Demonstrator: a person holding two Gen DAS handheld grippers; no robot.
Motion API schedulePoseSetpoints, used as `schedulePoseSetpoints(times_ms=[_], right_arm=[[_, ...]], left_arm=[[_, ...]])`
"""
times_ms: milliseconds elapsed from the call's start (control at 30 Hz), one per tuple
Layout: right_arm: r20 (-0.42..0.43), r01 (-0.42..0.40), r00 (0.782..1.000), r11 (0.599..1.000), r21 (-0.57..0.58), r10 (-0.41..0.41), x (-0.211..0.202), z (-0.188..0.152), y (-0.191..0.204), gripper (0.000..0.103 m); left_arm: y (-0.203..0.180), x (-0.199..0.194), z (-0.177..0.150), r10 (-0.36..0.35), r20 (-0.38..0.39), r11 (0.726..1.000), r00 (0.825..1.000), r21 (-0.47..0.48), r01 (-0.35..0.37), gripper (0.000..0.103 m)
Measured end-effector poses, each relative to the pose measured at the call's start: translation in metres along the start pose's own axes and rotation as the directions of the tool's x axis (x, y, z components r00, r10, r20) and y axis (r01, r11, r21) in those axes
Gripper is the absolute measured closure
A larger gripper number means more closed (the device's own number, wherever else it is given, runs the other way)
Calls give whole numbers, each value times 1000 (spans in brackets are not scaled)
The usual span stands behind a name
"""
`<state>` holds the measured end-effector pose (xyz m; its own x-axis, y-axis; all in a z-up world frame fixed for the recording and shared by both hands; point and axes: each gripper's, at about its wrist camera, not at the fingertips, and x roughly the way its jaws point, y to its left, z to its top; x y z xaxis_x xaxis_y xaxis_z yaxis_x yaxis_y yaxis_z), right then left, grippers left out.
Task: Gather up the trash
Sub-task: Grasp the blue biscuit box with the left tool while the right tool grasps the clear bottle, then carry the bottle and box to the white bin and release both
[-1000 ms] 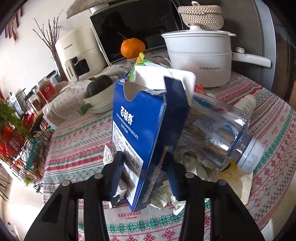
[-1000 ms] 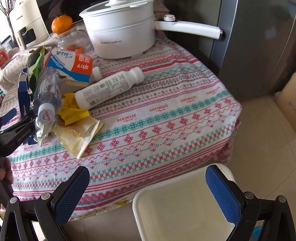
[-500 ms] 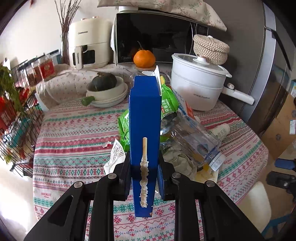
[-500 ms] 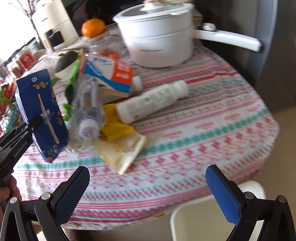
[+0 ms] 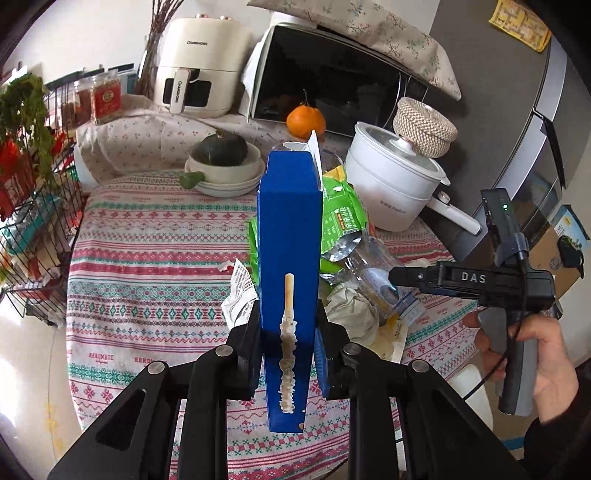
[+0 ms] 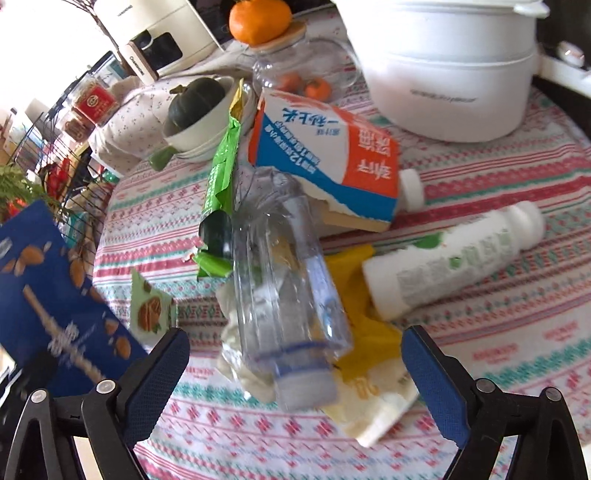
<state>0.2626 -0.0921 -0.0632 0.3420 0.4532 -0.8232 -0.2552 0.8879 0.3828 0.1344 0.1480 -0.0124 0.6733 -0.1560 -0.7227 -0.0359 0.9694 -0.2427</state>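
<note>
Blue box (image 5: 289,236) clamped upright in left hand-held gripper (image 5: 288,354).

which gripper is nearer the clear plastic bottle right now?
Right. The right gripper sits open just over the clear plastic bottle, jaws either side of its cap end. The left gripper is off to the side, shut on the blue box.

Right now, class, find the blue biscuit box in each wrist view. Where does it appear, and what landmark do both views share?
Left wrist view: the blue biscuit box stands upright at centre, clamped in the left claw.
Right wrist view: it fills the left edge, blurred and tilted.
Shared landmark: the orange at the table's far side.
</note>
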Motion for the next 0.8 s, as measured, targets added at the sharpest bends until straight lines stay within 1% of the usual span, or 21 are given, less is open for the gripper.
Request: schedulePoseSetpoints(times_ms=[133,200,267,333,467,533,700,800], right_arm=[[-51,-26,998,999,39,28,23,6,1,19],[-67,-47,996,997,69,52,32,5,-1,21],[-75,-68,994,993,94,75,38,5,-2,33],[-61,-100,992,989,113,107,39,2,-4,36],[-11,-137,990,984,113,140,22,-5,-4,37],[2,-135,991,985,106,136,7,-10,-3,37],[69,-156,986,983,94,150,-42,-32,-12,37],[112,-154,983,983,100,143,-73,-49,-22,37]], left_arm=[[7,1,0,0,-12,1000,1000,-15,0,78],[7,1,0,-1,-14,1000,1000,-16,1,78],[8,0,-1,-8,-14,1000,1000,-15,8,78],[7,0,-1,-10,-14,1000,1000,-13,10,78],[6,-1,-3,-18,-18,1000,1000,-10,17,78],[4,-2,-4,-28,-20,1000,999,-6,28,78],[-10,-7,-10,-58,-18,998,998,38,59,78],[-21,-8,-16,-68,-24,995,997,76,69,78]])
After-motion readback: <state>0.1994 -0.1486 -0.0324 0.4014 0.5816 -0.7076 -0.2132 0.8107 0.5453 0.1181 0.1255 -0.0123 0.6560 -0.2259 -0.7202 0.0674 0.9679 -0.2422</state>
